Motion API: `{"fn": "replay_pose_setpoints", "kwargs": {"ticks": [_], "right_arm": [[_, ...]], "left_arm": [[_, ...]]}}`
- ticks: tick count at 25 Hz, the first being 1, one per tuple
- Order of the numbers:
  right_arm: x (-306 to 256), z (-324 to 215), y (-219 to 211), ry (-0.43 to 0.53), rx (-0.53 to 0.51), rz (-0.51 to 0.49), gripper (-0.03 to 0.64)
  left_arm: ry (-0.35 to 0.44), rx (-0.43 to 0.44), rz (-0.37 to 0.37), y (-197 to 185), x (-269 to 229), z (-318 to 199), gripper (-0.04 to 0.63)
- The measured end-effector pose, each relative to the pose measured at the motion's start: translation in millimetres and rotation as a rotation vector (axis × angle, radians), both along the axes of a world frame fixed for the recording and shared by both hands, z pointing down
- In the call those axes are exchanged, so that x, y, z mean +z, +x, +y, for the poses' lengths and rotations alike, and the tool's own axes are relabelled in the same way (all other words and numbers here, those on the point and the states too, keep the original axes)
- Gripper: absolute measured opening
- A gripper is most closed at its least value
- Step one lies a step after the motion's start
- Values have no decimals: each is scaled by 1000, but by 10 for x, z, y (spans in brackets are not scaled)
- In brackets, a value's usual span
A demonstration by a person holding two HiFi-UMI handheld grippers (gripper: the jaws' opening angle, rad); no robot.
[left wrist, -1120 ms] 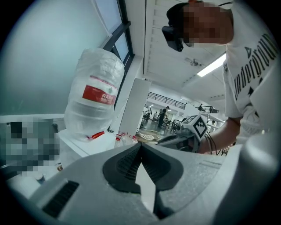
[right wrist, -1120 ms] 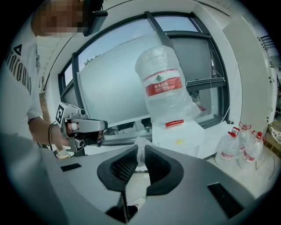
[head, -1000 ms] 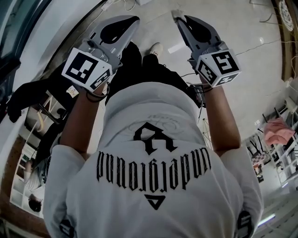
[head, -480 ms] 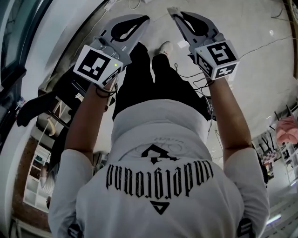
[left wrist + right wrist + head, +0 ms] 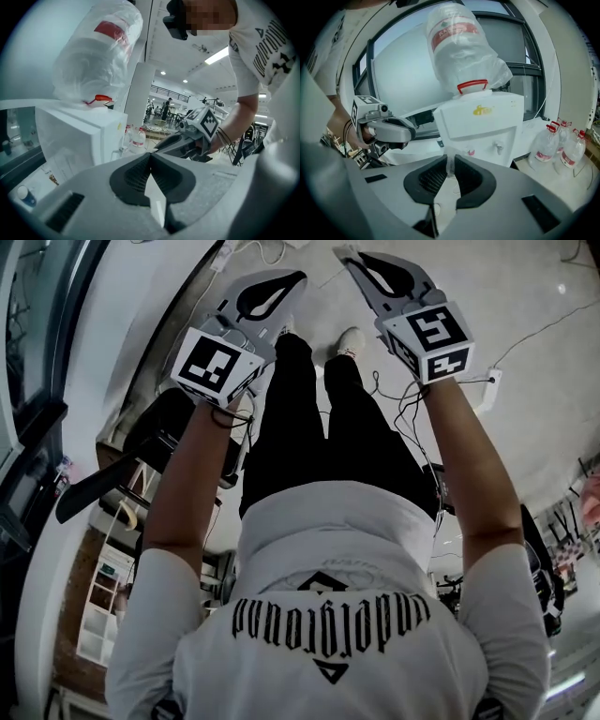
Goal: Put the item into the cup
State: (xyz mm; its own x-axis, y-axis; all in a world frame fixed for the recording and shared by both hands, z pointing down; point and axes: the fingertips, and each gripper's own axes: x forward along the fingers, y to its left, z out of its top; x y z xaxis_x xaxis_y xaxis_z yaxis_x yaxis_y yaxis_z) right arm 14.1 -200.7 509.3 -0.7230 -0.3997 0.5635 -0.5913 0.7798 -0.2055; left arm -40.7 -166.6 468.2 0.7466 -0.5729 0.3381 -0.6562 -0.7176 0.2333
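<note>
A bright hall, a white water dispenser (image 5: 480,124) ahead. Grey left gripper (image 5: 151,155) and grey right gripper (image 5: 450,163) both have jaws pressed together, empty (no cup or item in sight). The task looks unstarted.

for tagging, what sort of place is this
Probably a large indoor hall: a white box-shaped water dispenser, spare clear plastic water bottles beside it, long ceiling strip lights.

Person: white T-shirt (image 5: 328,549), black gothic lettering and triangle across it. Black trousers (image 5: 319,418). White shoes (image 5: 349,338) at 12 o'clock. Dark bands (image 5: 228,414) on left wrist. Left tool (image 5: 296,277) and right tool (image 5: 343,253): grey shells, black-and-white marker cubes (image 5: 217,367).
</note>
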Motion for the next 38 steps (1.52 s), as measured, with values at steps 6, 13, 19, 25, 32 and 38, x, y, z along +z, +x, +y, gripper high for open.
{"fn": "replay_pose_setpoints", "kwargs": {"ticks": [6, 13, 19, 25, 32, 38], "right_arm": [[516, -141, 38, -19, 24, 29, 54], [1014, -257, -82, -40, 20, 29, 54], [1348, -395, -206, -36, 15, 38, 54], [1630, -518, -310, -48, 23, 46, 54], [1816, -724, -402, -44, 25, 76, 54], [1994, -813, -485, -67, 5, 101, 54]], "left_arm": [[-18, -13, -27, -17, 460, -199, 15], [-48, -4, -53, 54, 954, -342, 14], [-71, 5, -47, 129, 1297, -405, 14], [-46, 4, -69, 134, 1488, -505, 14], [-40, 0, -78, 168, 1580, -583, 14], [-70, -20, -56, 125, 1650, -582, 15]]}}
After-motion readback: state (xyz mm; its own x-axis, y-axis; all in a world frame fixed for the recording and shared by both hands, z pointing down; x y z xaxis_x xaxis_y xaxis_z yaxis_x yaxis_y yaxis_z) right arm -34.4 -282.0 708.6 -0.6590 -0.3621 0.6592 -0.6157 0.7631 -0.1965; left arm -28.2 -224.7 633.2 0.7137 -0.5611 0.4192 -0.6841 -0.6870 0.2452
